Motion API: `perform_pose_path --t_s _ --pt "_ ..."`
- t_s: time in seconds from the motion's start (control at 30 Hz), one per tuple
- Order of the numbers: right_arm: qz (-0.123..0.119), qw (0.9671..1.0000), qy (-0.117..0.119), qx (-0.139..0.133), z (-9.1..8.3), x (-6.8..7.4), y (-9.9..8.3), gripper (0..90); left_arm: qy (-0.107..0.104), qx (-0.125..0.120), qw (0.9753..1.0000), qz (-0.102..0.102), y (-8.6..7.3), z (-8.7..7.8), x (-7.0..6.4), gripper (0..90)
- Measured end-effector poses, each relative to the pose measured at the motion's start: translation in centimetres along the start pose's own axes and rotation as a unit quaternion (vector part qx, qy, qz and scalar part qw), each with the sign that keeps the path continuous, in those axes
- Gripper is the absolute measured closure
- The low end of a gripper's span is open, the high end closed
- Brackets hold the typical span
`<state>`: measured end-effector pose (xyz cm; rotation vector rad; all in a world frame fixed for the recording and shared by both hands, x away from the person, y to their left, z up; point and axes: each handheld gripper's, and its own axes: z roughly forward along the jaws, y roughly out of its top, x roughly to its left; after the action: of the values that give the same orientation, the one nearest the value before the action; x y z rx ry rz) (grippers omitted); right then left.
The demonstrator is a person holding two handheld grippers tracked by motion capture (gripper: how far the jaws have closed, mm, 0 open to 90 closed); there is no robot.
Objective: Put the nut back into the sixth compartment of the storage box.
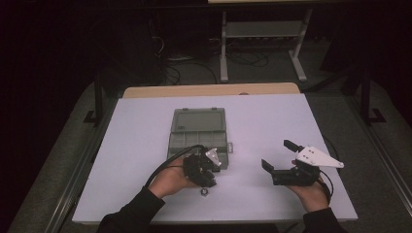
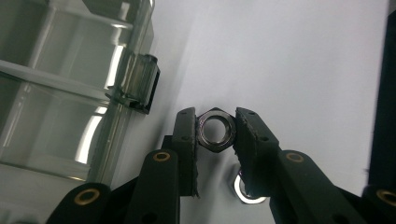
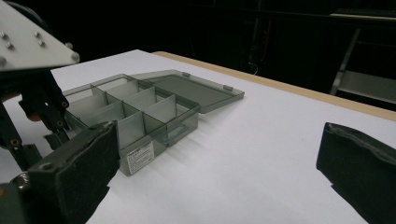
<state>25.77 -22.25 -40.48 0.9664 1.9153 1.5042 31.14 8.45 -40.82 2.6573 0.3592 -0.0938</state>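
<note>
Left hand-held gripper [image 2: 216,133]: jaws closed onto a steel hex nut [image 2: 215,130], pads bearing on two opposite sides, bore facing the camera; the nut is held just off the white tabletop [image 2: 299,60], beside the front corner of the box. Second hex nut [image 2: 245,191]: lying on the tabletop directly beneath the right-hand jaw, partly hidden by it; in the high view it shows just below the left hand-held gripper [image 1: 204,191]. Compartment box [image 1: 199,138]: smoky transparent plastic, divided into small cells, lid [image 3: 191,88] swung fully open and lying flat behind it, latch tab [image 2: 140,84] close to the held nut; a printed label [image 3: 140,156] on its front wall. Cells appear empty, though the dim light leaves that uncertain. Right hand-held gripper [image 1: 282,160]: jaws spread wide, holding nothing, resting well to the right of the box. Handling note, as a judgement: the step in hand looks like carrying the gripped nut into a cell. Keep pressure steady on the flats so the nut does not twist out, lift clear of the front wall and latch, lower well inside one divider square, then release.
</note>
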Motion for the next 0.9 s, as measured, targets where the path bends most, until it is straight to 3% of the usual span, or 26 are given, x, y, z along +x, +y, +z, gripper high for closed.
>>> perform_pose_path --t_s 0.2,0.53,0.9 --pt "0.0 1.0 0.0 -0.001 0.0 0.0 0.0 0.0 -0.002 -0.008 1.0 0.0 0.3 -1.4 -0.1 70.5" --pt "-0.001 1.0 0.0 -0.001 0.0 0.0 0.0 0.0 0.004 -0.032 0.9993 -0.017 0.0 -4.2 0.5 70.5" --pt "-0.001 1.0 0.0 -0.001 0.0 0.0 0.0 0.0 0.035 -0.052 0.9968 -0.049 -1.4 -6.7 2.5 70.5"
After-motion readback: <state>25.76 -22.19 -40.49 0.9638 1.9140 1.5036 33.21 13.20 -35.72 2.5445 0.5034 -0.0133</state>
